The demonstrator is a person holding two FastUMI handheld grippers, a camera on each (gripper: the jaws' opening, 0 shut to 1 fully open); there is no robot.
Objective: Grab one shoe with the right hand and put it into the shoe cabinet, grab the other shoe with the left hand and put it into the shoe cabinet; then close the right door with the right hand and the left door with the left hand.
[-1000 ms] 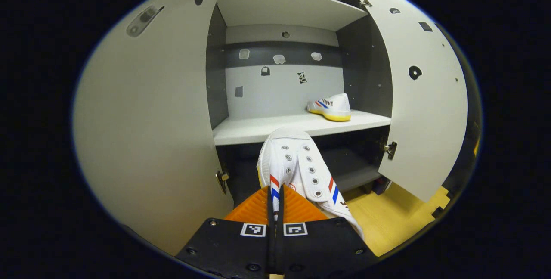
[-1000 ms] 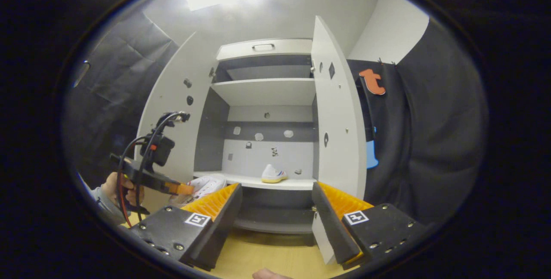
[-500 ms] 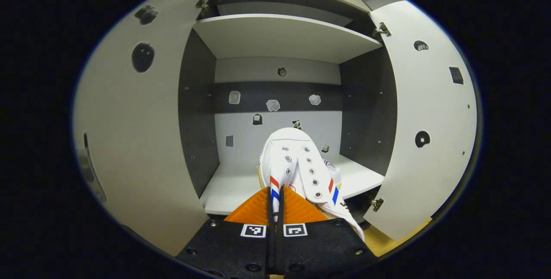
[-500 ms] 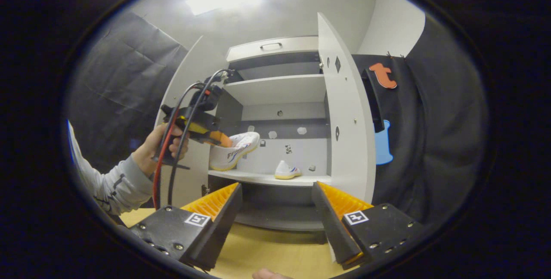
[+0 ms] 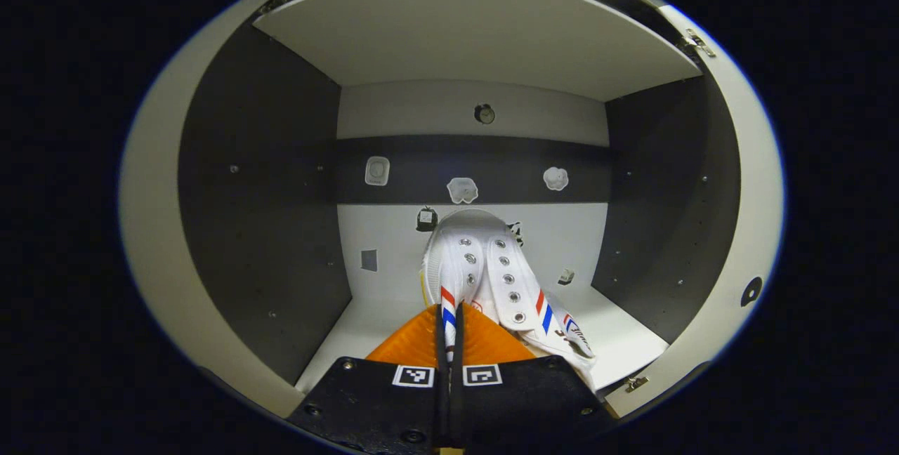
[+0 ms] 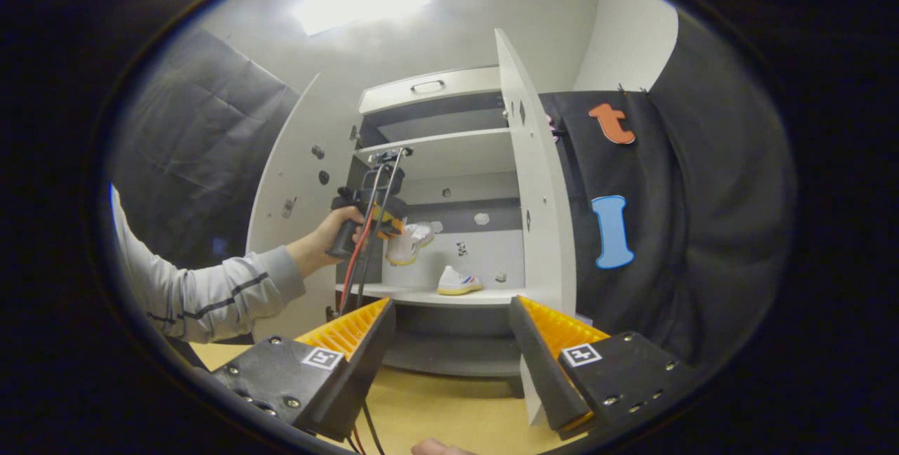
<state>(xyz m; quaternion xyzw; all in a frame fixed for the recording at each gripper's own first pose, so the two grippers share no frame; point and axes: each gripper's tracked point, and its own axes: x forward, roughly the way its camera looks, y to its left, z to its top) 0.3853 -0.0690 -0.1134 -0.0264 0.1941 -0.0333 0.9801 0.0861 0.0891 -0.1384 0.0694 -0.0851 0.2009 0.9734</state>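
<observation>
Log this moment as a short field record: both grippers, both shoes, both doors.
left gripper: jaws shut on held shoe, inside the cabinet above the shelf
right gripper: jaws open, empty, back from the cabinet
placed shoe: resting on the shelf, right side
left door: open
right door: open
steps left: set down held shoe, close both doors

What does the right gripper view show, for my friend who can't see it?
A person's hand holds the left claw, shut on a white shoe in the air inside the open shoe cabinet. Another white shoe sits on the shelf below. Up close, the right claw is open.
</observation>
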